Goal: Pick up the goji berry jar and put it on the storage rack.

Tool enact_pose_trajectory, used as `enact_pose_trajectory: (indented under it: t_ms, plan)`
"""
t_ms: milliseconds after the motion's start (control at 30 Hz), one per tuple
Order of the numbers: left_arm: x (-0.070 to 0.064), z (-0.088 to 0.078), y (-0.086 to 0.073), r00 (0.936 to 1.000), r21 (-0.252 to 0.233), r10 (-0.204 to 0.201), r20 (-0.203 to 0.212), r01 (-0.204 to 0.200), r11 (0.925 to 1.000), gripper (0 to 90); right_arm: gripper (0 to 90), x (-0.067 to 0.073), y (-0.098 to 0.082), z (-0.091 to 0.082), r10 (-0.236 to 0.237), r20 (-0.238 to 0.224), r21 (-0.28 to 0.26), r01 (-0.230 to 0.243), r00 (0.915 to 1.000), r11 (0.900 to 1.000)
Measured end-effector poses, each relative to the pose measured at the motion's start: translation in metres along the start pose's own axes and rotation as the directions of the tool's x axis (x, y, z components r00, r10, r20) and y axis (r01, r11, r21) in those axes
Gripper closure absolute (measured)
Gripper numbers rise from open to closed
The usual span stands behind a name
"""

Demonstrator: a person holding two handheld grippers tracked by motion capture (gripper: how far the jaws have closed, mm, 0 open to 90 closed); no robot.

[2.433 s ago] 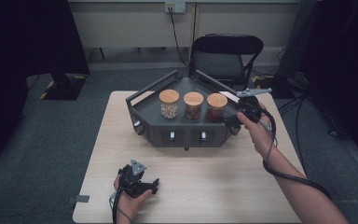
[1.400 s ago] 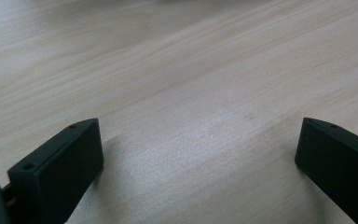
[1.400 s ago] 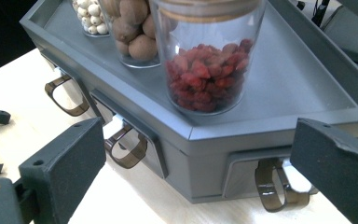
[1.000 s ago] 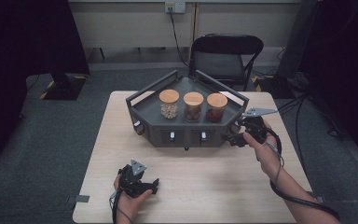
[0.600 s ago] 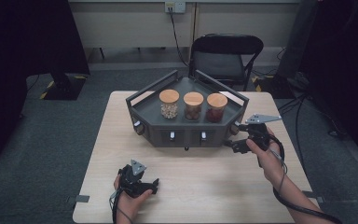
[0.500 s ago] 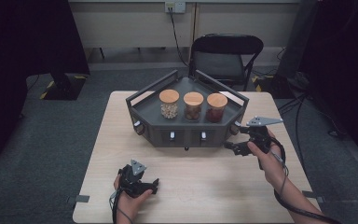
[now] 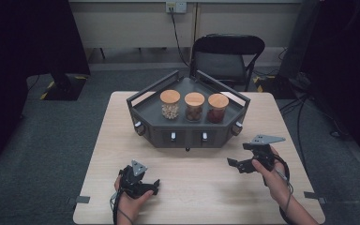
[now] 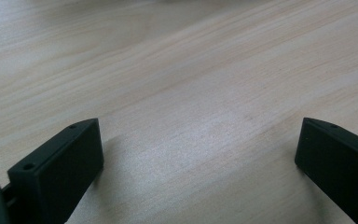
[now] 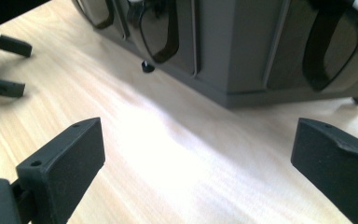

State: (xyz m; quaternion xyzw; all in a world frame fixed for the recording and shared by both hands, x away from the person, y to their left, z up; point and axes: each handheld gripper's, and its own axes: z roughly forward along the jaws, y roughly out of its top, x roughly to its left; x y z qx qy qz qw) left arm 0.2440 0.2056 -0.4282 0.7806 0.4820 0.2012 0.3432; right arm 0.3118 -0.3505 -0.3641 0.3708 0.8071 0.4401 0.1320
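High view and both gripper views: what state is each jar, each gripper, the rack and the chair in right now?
Left jar: upright on the rack, cork lid on, pale contents.
Middle jar: upright, lid on, brown contents.
Right jar: upright, lid on, reddish contents.
Rack: standing on the table.
Left gripper: open, holding nothing, low over the table.
Right gripper: open, holding nothing, facing the rack's front.
Chair: unoccupied behind the table.

Looks like a lab or test room: grey carpet floor [image 7: 51,140], lone wooden table [image 7: 122,140], folding chair [image 7: 227,58], wall socket [image 7: 176,6], trailing cables [image 7: 304,117].
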Motion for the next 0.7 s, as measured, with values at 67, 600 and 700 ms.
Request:
enact_pose_trajectory:
  t_ms: [67, 600, 700]
  plan:
    - [0.0, 0.0, 0.0, 1.0, 0.0, 0.0, 0.0, 0.0, 1.0, 0.1, 1.8, 0.0, -0.005, 0.0, 0.003, -0.004, 0.003, -0.003, 1.0, 1.0]
    - [0.0, 0.0, 0.0, 1.0, 0.0, 0.0, 0.0, 0.0, 1.0, 0.0, 1.9, -0.007, -0.059, 0.006, 0.026, 0.018, 0.082, -0.027, 0.9995, 0.996]
    - [0.0, 0.0, 0.0, 1.0, 0.0, 0.001, 0.0, -0.001, 1.0, 0.0, 1.9, -0.009, -0.065, 0.007, 0.035, 0.026, 0.093, -0.037, 0.999, 0.995]
